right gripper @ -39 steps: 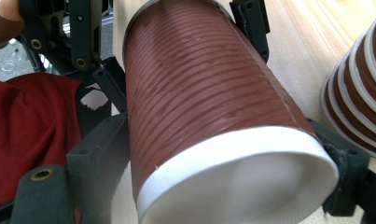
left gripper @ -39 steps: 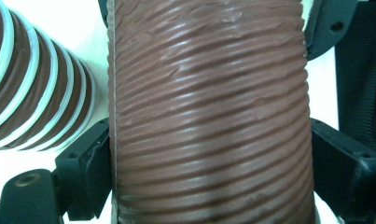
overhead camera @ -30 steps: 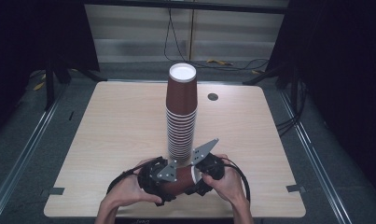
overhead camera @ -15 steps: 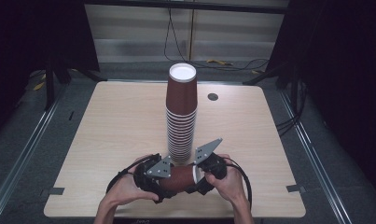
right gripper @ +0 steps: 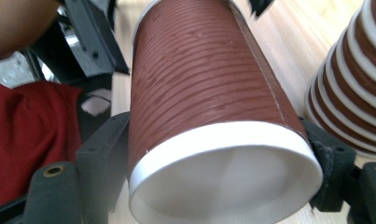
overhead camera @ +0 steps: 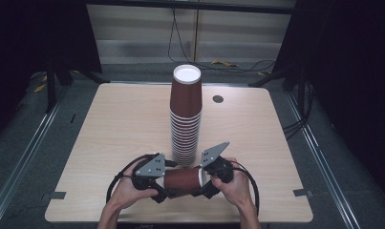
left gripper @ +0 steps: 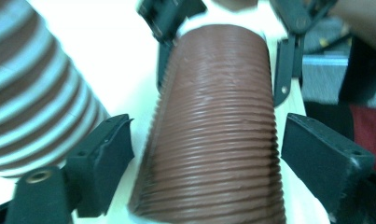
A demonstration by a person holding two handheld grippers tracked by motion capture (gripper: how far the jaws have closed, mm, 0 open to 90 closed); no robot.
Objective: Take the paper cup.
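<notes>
One wooden table [overhead camera: 113, 124] carries one tall stack of inverted brown cups [overhead camera: 185, 114] at its centre. Near the front edge, one single brown cup [overhead camera: 182, 179] lies sideways between two grippers: the right gripper [overhead camera: 210, 183] clenches its rim end, while the left gripper [overhead camera: 161, 187] brackets its base, jaws released.

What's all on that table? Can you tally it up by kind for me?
Tall upside-down stack of brown paper cups: 1 (too tightly nested to count singly)
Loose brown cup lying on its side between the grippers: 1
Hand-held grippers: 2, left gripper and right gripper
Small dark round fitting in the tabletop: 1
Total: 5
</notes>
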